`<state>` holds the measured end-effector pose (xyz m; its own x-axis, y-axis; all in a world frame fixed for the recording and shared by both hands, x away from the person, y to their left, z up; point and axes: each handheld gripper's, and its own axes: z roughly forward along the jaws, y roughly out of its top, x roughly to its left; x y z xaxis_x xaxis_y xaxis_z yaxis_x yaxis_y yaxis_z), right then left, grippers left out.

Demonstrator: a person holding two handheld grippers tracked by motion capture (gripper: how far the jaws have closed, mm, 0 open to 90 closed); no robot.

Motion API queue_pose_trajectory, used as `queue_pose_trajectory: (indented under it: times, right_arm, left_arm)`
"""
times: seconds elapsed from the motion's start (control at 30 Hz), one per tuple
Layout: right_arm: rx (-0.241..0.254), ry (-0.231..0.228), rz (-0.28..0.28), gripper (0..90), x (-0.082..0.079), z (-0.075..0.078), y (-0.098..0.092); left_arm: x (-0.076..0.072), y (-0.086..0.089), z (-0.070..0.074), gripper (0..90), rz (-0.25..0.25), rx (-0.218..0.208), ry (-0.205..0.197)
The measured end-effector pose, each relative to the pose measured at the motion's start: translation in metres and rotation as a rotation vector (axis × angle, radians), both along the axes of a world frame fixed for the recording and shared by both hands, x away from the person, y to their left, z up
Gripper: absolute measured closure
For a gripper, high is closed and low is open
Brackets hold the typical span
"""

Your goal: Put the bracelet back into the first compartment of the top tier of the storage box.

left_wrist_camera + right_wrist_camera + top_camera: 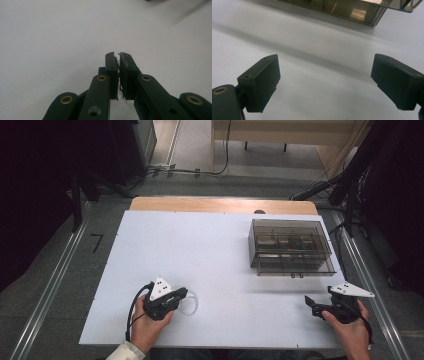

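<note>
Holding 2 grippers, 1 per hand, you have both low over the white table [210, 255].

Item 1: left gripper [186, 294]. Your jaws are clenched, pads nearly meeting, with a thin translucent sliver pinched between them in the left gripper view [119, 75]. In the high view a pale ring-shaped thing [190, 304] lies on the table right at this gripper's tip, touching or just under the jaws. Whether the pinched sliver is part of that ring cannot be told for certain. Being a loop, the ring has no clear long axis and points no particular way; it lies flat.

Item 2: right gripper [311, 303]. Your jaws are released, standing wide apart with bare table between the pads [263, 82] in the right gripper view.

Item 3: smoked transparent drawer box [290, 246]. It stands ahead of your right gripper, well apart from its tips, and far off to the right of your left gripper. Its long axis runs across the right gripper's line of sight, and its drawer front faces you. Its near lower edge shows at the top of the right gripper view [342, 11].
</note>
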<state>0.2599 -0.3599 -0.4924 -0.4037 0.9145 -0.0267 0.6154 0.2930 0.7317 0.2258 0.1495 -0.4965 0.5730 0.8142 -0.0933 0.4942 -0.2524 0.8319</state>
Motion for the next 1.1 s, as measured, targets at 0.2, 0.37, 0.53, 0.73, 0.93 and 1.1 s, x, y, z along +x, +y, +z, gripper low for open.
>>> queue_pose_trajectory:
  times: [0.2, 0.37, 0.53, 0.73, 0.93, 1.1]
  right_arm:
    - [0.001, 0.001, 0.001, 6.9, 0.000, 0.000, 0.000]
    - [-0.001, -0.005, 0.007, 6.9, 0.001, 0.000, 0.000]
    - [-0.001, -0.003, 0.009, 6.9, 0.001, 0.000, 0.000]
    - [0.001, 0.002, 0.007, 6.9, 0.002, 0.000, 0.001]
    - [0.003, 0.002, 0.009, 6.9, 0.002, -0.001, 0.001]
    - [0.003, 0.000, 0.013, 6.9, 0.002, 0.000, 0.000]
  left_arm:
    - [0.000, 0.000, 0.003, 86.8, -0.012, -0.053, -0.026]
    - [0.000, -0.001, 0.006, 86.8, -0.013, -0.083, -0.065]
    - [0.000, -0.004, 0.008, 86.8, -0.026, -0.112, -0.094]
    - [0.002, -0.011, 0.011, 86.7, -0.050, -0.155, -0.133]
    - [0.002, -0.017, 0.014, 86.8, -0.048, -0.178, -0.182]
    - [0.003, -0.022, 0.017, 86.8, -0.036, -0.218, -0.220]
